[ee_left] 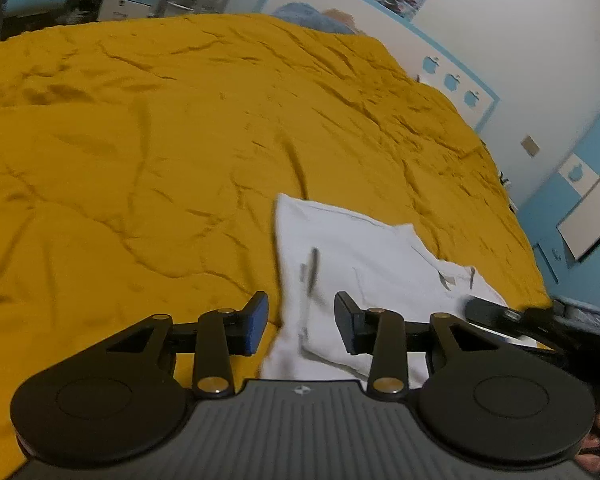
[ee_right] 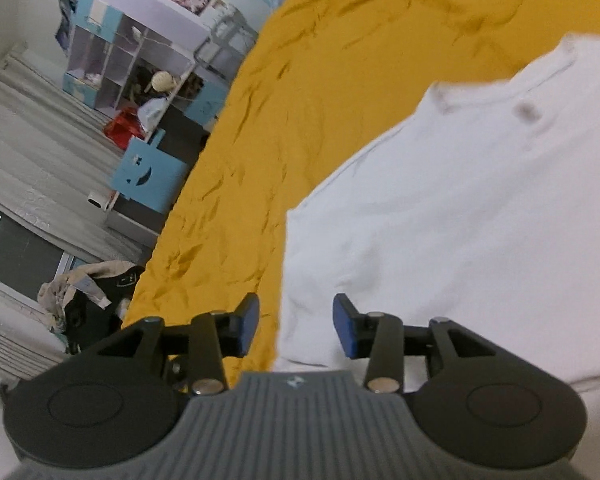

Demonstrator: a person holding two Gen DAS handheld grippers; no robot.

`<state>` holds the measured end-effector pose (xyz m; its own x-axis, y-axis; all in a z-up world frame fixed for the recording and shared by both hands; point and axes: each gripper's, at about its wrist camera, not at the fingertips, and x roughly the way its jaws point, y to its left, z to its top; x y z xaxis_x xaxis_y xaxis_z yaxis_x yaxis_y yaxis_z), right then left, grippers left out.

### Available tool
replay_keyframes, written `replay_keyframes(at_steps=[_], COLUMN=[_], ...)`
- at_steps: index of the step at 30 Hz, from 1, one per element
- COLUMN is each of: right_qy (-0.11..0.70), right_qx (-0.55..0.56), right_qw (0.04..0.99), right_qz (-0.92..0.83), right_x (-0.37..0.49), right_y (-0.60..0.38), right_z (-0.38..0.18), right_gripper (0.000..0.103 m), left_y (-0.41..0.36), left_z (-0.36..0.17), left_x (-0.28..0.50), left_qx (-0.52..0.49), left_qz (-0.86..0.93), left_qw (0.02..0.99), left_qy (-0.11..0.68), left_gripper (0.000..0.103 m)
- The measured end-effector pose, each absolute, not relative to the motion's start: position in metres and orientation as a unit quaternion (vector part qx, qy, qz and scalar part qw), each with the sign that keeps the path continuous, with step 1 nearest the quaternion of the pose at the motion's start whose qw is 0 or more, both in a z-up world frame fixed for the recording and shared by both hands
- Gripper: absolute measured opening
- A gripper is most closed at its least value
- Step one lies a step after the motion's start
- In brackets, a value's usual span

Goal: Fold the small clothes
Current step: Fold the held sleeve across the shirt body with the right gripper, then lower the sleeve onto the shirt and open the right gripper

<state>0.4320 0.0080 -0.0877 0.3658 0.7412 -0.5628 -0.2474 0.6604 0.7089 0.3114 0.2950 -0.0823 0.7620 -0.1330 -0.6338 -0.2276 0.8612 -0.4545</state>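
A small white garment (ee_left: pixel 352 248) lies flat on the mustard-yellow bedspread (ee_left: pixel 140 140), lower right of the left wrist view. My left gripper (ee_left: pixel 302 322) is open just above the garment's near left edge, holding nothing. In the right wrist view the same white garment (ee_right: pixel 460 200) fills the right half, its neckline toward the top. My right gripper (ee_right: pixel 296 324) is open over the garment's left edge, with the yellow bedspread (ee_right: pixel 300 100) to the left. The right gripper's black body (ee_left: pixel 512 316) shows at the right of the left wrist view.
The bed's far edge meets a white and blue wall (ee_left: pixel 500 40). A blue pillow (ee_left: pixel 312 16) lies at the head of the bed. Shelves (ee_right: pixel 112 64), a blue box (ee_right: pixel 148 172) and a pile of clothes (ee_right: pixel 84 296) stand on the floor left of the bed.
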Motion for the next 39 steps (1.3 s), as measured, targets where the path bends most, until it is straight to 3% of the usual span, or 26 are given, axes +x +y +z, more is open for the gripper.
replay_keyframes(at_steps=[7,11,15,22,23,25,27,29,35,39], right_qy=[0.412,0.386,0.402,0.404,0.403,0.392,0.377,0.376,0.431,0.432], right_qx=[0.203,0.081,-0.016,-0.083,-0.096,-0.119,-0.100,-0.049,0.032,0.042], right_qw=[0.862,0.913,0.913,0.908,0.906,0.908,0.918,0.923,0.900,0.898], right_qz=[0.215,0.103,0.070,0.080,0.085,0.086,0.077,0.061,0.059,0.065], right_x=[0.396,0.358,0.338,0.338,0.341,0.341,0.338,0.338,0.348,0.344], right_y=[-0.119,-0.192,-0.218,-0.224,-0.220,-0.203,-0.213,-0.233,-0.257,-0.259], right_z=[-0.071,-0.068,-0.083,-0.104,-0.107,-0.110,-0.101,-0.095,-0.127,-0.099], right_gripper=[0.038,0.038,0.038,0.037,0.035,0.000,0.000,0.000,0.001,0.009], left_y=[0.260,0.246,0.239,0.234,0.234,0.234,0.234,0.235,0.234,0.236], left_z=[-0.088,-0.102,-0.115,-0.117,-0.117,-0.116,-0.117,-0.120,-0.124,-0.110], left_x=[0.330,0.333,0.335,0.339,0.339,0.341,0.342,0.344,0.347,0.342], left_qx=[-0.221,-0.198,-0.179,-0.159,-0.157,-0.151,-0.142,-0.134,-0.117,-0.119], left_qz=[-0.001,0.007,0.025,0.042,0.045,0.047,0.054,0.057,0.056,0.050], left_qw=[0.909,0.906,0.901,0.900,0.900,0.899,0.896,0.893,0.889,0.893], left_qy=[0.354,0.374,0.393,0.403,0.405,0.408,0.417,0.427,0.439,0.432], left_gripper=[0.044,0.044,0.037,0.035,0.034,0.032,0.022,0.019,0.018,0.019])
